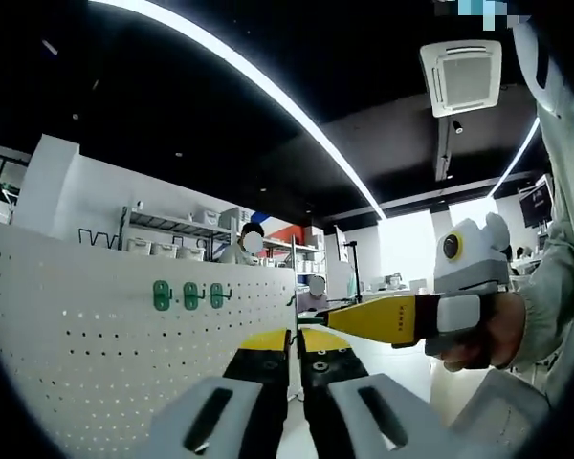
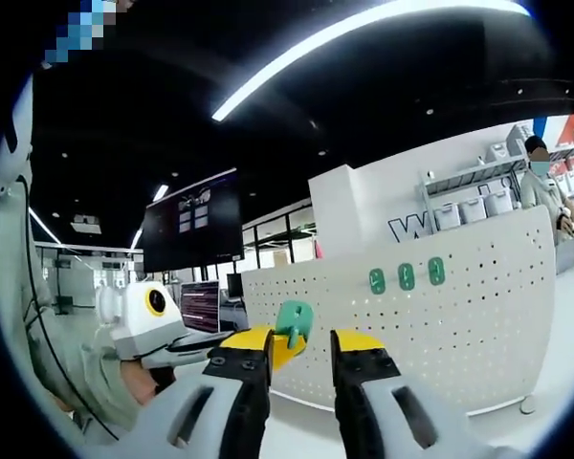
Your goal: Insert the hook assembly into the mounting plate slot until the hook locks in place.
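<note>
The left gripper (image 1: 292,368), its jaws pressed nearly together with only a thin dark sliver between them, points at a white pegboard (image 1: 96,335) where three green hooks (image 1: 187,295) already hang in a row. The right gripper (image 2: 299,368), seen from its own camera, stands with jaws spread, and a green hook assembly (image 2: 293,327) sits just at the tip of its left jaw; whether it is truly pinched there or only resting against the yellow pad cannot be told. In the left gripper view the right gripper reaches in from the right, held by a person's hand (image 1: 493,330). Both tools hover well apart from the board, so the insertion looks not yet begun. The risk from here is plain: a hook held off-centre on one jaw could twist or drop as it meets a slot, and a tilted approach could jam the piece before it locks, or knock the hung hooks loose.
</note>
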`<state>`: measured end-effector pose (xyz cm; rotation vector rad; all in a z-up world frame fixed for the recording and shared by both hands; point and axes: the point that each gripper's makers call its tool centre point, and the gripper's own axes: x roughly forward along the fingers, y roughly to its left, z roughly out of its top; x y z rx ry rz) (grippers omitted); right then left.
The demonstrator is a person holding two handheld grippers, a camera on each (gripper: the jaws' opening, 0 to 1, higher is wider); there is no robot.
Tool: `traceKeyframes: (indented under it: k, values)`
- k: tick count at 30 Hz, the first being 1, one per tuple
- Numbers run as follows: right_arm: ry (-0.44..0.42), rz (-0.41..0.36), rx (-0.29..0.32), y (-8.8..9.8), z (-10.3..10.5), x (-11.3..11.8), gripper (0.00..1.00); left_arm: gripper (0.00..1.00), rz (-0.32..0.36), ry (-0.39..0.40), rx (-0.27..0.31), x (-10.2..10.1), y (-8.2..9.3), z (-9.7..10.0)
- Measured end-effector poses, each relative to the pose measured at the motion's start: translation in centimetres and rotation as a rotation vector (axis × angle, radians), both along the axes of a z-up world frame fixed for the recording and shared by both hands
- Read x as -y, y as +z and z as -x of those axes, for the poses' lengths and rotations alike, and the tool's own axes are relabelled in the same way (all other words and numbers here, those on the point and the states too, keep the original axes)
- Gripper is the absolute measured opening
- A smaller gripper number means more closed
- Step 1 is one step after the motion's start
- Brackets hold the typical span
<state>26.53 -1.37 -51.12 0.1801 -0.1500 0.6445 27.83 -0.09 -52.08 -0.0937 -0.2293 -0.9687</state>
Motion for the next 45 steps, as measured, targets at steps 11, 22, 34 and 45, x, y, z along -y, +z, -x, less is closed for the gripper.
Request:
traceKeyframes:
  k: [11, 22, 34, 45]
  values:
    - [0.007, 0.009, 0.017, 0.6, 0.1, -0.4, 0.14, 0.03, -0.012, 0.006, 0.025, 0.3, 0.3, 0.4]
    - [0.009, 0.032, 0.017, 0.5, -0.1, -0.8, 0.04, 0.03, -0.019, 0.009, 0.034, 0.5, 0.3, 0.5]
    - [0.032, 0.004, -0.040, -0.2, -0.2, -0.9, 0.02, 0.03, -0.102, 0.042, 0.094, 0.4, -0.1, 0.6]
    - [0.027, 0.075, -0.029, -0.2, 0.1, -1.5, 0.00, 0.03, -0.101, 0.044, 0.097, 0.3, -0.3, 0.7]
